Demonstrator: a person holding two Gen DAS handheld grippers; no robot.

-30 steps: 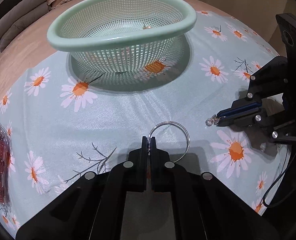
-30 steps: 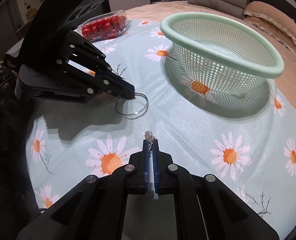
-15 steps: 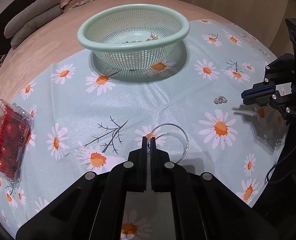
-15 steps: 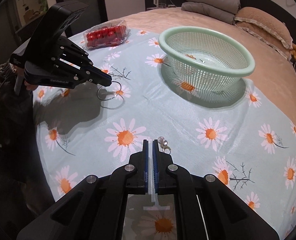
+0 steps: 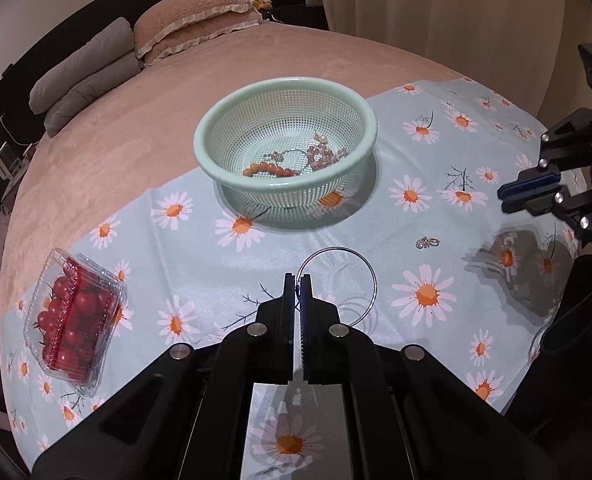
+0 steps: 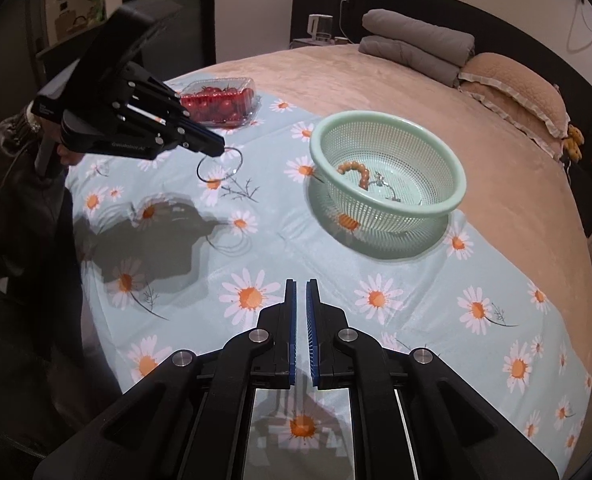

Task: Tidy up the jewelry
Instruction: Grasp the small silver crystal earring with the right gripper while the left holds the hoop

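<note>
A thin metal hoop [image 5: 337,282], smooth and round, hangs pinched at its rim between the closed jaws of the left gripper [image 5: 297,280], held above a pale blue cloth [image 5: 200,264] printed with white and orange daisies. The right gripper [image 6: 300,286] has blue ribbed pads, and its jaws are opening by a narrow slit with nothing between them. A small sparkly trinket [image 5: 427,242] of clear stones and a tiny ring lies loose on the cloth, between the two grippers in the left wrist view and near the hoop. Farther back stands a mint green plastic basket [image 5: 286,142], round with a thick smooth rim and fine mesh walls. Inside it lie an orange bead bracelet [image 5: 270,169], a pink beaded piece [image 5: 321,154] and a thin chain, too fine to make out well. A clear plastic box [image 5: 74,316] of glossy red cherry tomatoes sits at the cloth's edge, well apart from the basket. The cloth covers part of a soft tan bedspread [image 5: 144,116], with folded grey pillows [image 5: 84,76] and a frilled tan pillow [image 5: 194,12] at its far end.
</note>
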